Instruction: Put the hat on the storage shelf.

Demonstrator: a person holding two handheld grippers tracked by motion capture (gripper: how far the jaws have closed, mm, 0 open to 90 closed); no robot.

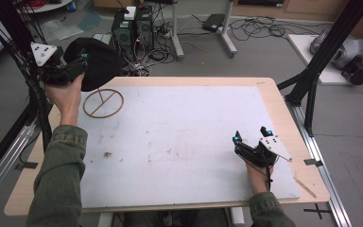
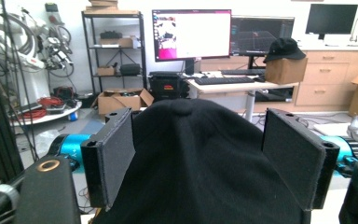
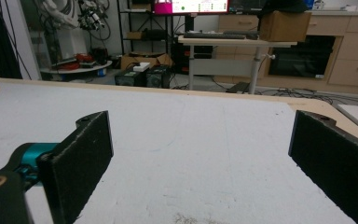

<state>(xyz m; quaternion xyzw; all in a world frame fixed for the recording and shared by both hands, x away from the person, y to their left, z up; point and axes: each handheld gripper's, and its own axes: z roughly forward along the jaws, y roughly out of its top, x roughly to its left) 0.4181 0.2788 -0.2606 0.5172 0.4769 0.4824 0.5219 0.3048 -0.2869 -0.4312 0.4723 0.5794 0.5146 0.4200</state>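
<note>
Risk: black hat (image 1: 97, 61) sits between the left gripper (image 1: 78, 64)'s parted jaws over the desk's far-left corner, unclamped, and may drop beside the wooden ring (image 1: 103, 102). Right gripper (image 1: 250, 135) rests open, empty.

Location: robotics lab / dev workspace. Evidence: test table (image 1: 283, 109) w/ white work mat (image 1: 179, 142), framed by black aluminium extrusion posts (image 1: 328, 45). PC towers (image 1: 133, 29) on floor, loose cables (image 1: 260, 26) across it. Sit-stand desk (image 2: 223, 86) w/ monitors (image 2: 191, 35) and keyboard (image 2: 223, 80). Metal shelving (image 2: 114, 51), cardboard boxes (image 2: 121, 100), wood cabinets (image 2: 326, 79). Idle robot hardware (image 2: 9, 42) parked at wall.
</note>
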